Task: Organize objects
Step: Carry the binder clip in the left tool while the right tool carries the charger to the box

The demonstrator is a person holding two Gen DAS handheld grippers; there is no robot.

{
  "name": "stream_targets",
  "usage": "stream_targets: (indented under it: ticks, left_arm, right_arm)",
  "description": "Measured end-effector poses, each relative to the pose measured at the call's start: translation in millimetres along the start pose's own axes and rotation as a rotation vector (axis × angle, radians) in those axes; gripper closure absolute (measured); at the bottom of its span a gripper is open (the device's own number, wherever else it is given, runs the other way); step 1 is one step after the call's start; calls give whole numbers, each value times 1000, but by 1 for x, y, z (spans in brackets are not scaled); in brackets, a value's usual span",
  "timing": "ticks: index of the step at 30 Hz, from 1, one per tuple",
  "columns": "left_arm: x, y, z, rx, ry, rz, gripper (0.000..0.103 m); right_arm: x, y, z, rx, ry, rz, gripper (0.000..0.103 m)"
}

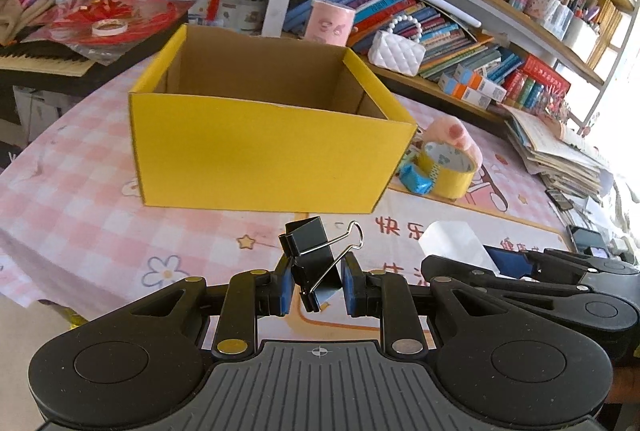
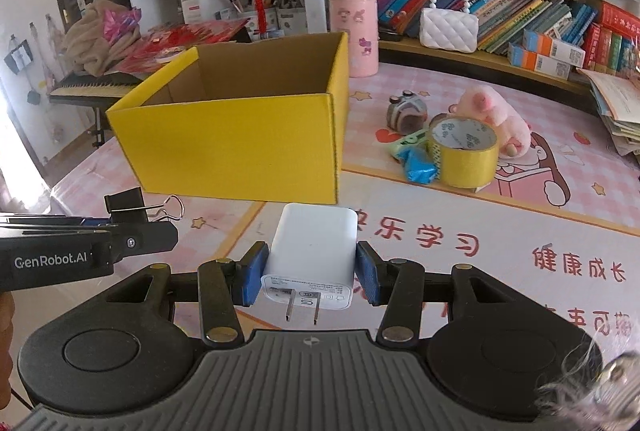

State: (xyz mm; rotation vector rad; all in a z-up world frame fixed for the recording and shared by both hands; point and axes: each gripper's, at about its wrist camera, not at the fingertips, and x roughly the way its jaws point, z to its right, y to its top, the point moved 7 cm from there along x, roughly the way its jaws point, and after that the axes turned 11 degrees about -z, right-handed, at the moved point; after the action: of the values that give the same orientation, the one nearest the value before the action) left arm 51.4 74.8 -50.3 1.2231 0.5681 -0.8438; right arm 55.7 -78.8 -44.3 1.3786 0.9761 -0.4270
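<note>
Pink checked tablecloth (image 1: pixel 80 199) carries open yellow box (image 1: pixel 264 151) before bookshelves. Left gripper (image 1: pixel 315 281) clamps black binder clip (image 1: pixel 310 251); right gripper (image 2: pixel 311 273) clamps white charger (image 2: pixel 312 251).

Home, child's study room: bookshelves (image 1: pixel 460 11) crammed with colourful books, pen holders (image 1: pixel 560 15), pink cartoon tabletop (image 2: pixel 440 231) cover, plush toy (image 2: pixel 496 119), keyboard piano (image 2: pixel 92 87), white quilted handbag (image 2: pixel 448 27).

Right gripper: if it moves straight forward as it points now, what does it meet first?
Probably the near wall of the yellow cardboard box. The right gripper holds a white plug charger and points at that wall, below the rim; depth is unclear.
</note>
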Motion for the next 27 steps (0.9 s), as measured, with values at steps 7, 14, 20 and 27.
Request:
stream_targets:
  ticks: [7, 14, 20, 27]
  left_arm:
    - [-10, -1, -16, -6, -3, 23, 81]
    - [-19, -1, -32, -16, 4, 42, 81]
    - [-26, -3, -43, -20, 10, 52, 81]
    - [-32, -4, -53, -33, 15, 63, 81]
  right_arm:
    - [0, 1, -23, -28, -4, 8, 58]
    - [2, 5, -39, -46, -9, 19, 58]
    - [3, 6, -55, -60, -3, 20, 58]
    - [4, 5, -68, -73, 2, 15, 58]
